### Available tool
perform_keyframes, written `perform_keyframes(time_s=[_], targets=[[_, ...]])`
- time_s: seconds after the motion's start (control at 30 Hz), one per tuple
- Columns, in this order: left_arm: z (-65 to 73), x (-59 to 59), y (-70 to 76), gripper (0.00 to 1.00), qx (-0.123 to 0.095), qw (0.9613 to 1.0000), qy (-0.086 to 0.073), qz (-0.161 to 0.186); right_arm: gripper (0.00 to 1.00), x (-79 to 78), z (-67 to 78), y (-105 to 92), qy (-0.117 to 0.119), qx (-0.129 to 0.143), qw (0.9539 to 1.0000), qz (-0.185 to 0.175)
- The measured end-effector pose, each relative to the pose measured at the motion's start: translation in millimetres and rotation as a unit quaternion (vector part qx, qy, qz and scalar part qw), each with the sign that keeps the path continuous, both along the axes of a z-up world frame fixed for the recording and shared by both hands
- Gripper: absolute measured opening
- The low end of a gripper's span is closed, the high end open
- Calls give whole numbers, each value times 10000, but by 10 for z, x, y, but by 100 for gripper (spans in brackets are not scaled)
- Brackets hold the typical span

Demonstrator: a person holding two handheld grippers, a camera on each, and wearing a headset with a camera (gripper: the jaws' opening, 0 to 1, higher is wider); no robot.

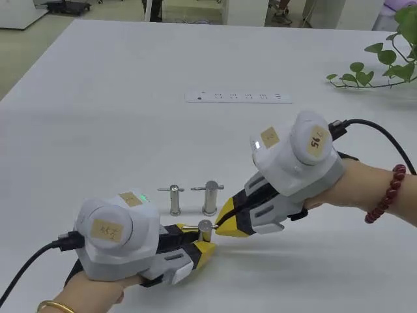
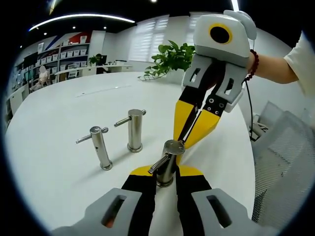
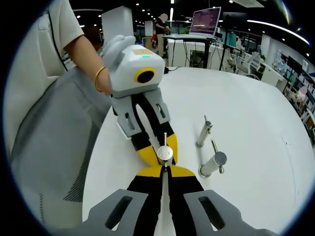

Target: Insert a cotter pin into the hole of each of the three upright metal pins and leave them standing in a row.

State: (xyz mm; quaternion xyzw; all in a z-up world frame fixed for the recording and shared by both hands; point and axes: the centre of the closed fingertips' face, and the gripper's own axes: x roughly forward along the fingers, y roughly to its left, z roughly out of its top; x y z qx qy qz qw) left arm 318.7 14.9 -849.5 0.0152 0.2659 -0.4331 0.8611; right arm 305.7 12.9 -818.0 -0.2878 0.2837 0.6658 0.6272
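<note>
Third metal pin (image 2: 167, 160) first, since the job turns on it: it stands on the white table (image 1: 130, 98), between the jaws of our left gripper (image 2: 166, 173). We clench that gripper around its shaft to keep it upright while the hole is threaded. Our right gripper (image 2: 180, 146) meets it tip to tip, jaws pinched almost together on what we judge to be the end of the cotter pin (image 2: 156, 165), which pokes through the hole. Just beyond the left gripper's tips, two finished pins (image 1: 174, 199) stand side by side.
</note>
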Motion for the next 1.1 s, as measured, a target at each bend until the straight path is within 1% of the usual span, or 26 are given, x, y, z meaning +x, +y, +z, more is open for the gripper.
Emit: perform_keyframes(time_s=[0.27, 0.37, 0.5, 0.6, 0.77, 0.97, 1.1], targets=[[-16, 0, -10, 14, 57, 10000, 17, 9, 6, 1, -12, 2, 53, 13, 9999, -89], [-44, -16, -7, 14, 169, 9998, 53, -42, 11, -11, -34, 13, 123, 6, 9998, -164], [-41, -18, 1, 21, 189, 9998, 34, -82, 16, -17, -32, 46, 157, 103, 9995, -239], [-34, -15, 11, 23, 211, 9997, 17, -95, 20, -17, -32, 91, 171, 206, 9991, -334], [-23, -18, 17, 27, 210, 9997, 23, -105, 20, -11, -42, 170, 181, 332, 9983, -445], [2, -28, 32, 30, 207, 9997, 38, -144, 19, 18, -64, 214, 142, 387, 9977, -545], [18, -38, 45, 31, 208, 9996, 36, -162, 19, 21, -79, 227, 196, 410, 9972, -596]])
